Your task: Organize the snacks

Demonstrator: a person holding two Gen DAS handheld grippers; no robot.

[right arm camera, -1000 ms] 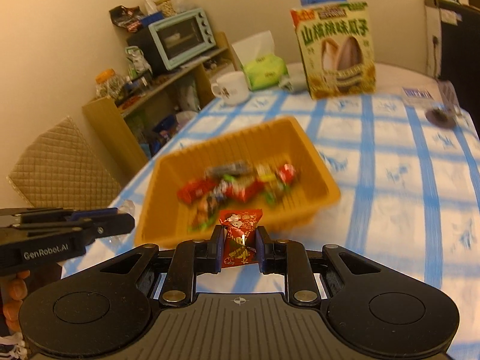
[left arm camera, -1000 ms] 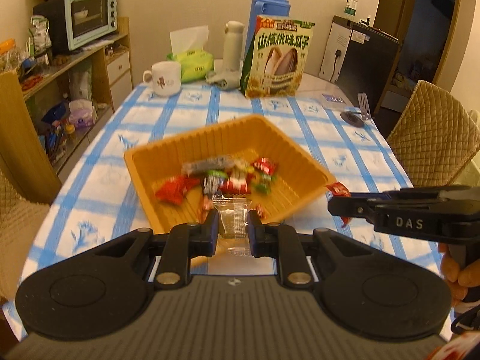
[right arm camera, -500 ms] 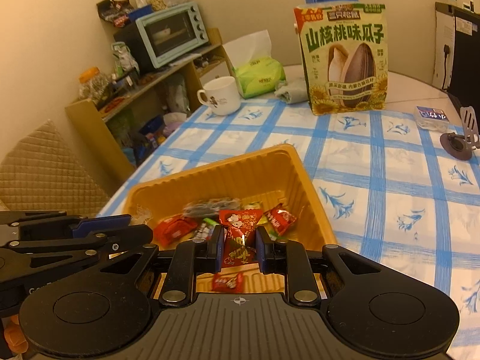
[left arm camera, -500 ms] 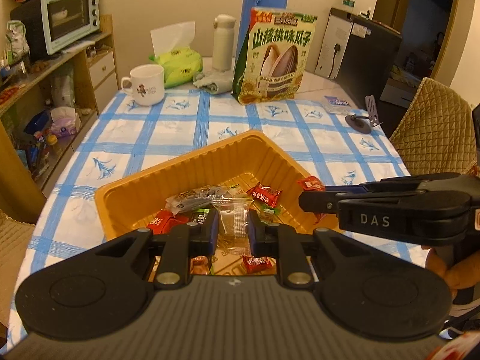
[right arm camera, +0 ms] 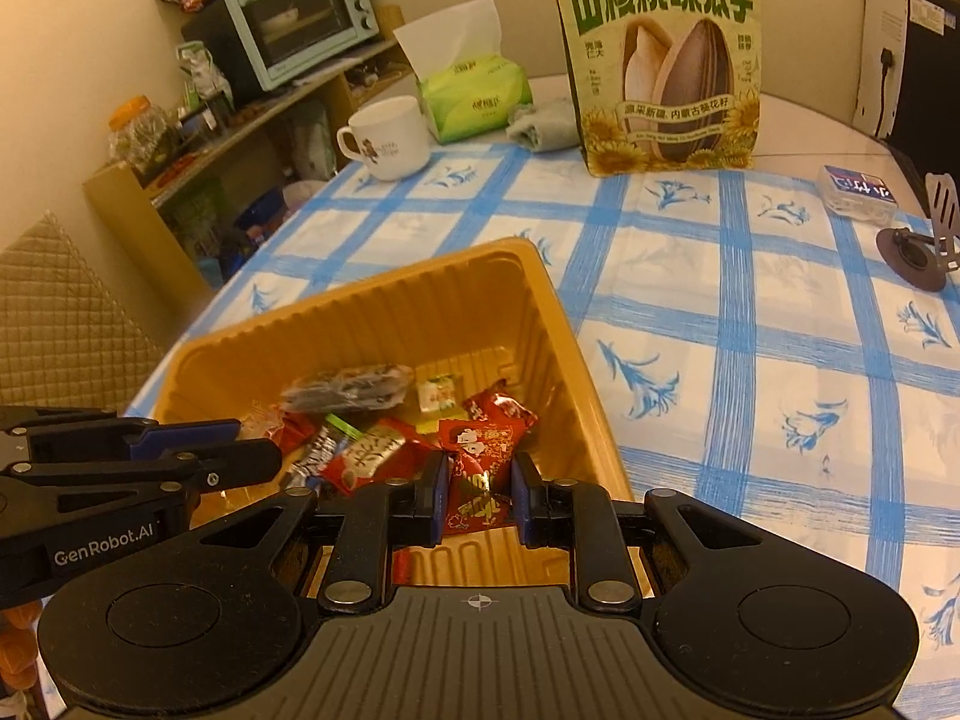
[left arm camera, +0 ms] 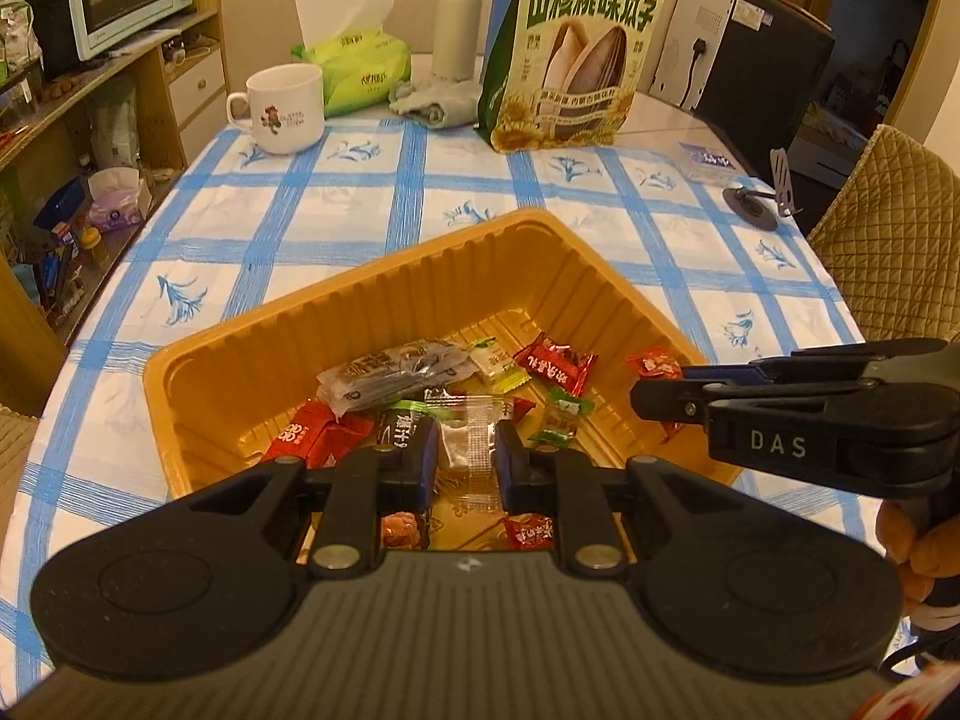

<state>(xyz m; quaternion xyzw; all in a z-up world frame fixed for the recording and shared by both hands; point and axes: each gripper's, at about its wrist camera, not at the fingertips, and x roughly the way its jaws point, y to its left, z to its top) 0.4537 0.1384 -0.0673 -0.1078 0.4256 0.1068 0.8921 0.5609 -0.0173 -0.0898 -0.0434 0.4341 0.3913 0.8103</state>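
An orange plastic tray (left arm camera: 240,354) on the blue-checked table holds several wrapped snacks. My left gripper (left arm camera: 465,456) is shut on a clear-wrapped candy (left arm camera: 465,438) above the tray's near side. My right gripper (right arm camera: 480,495) is shut on a red wrapped candy (right arm camera: 477,474) over the tray (right arm camera: 558,324) near its right wall. In the left wrist view the right gripper (left arm camera: 654,387) comes in from the right with the red candy (left arm camera: 651,360). In the right wrist view the left gripper (right arm camera: 258,450) enters from the left.
A large sunflower seed bag (left arm camera: 576,54) stands at the back of the table with a white mug (left arm camera: 282,108), a tissue pack (left arm camera: 354,66) and a white bottle (left arm camera: 456,18). A phone stand (right arm camera: 918,246) sits at the right. Chairs flank the table.
Both grippers have moved forward over the tray, each still holding its candy. The tray looms larger and closer in both views.
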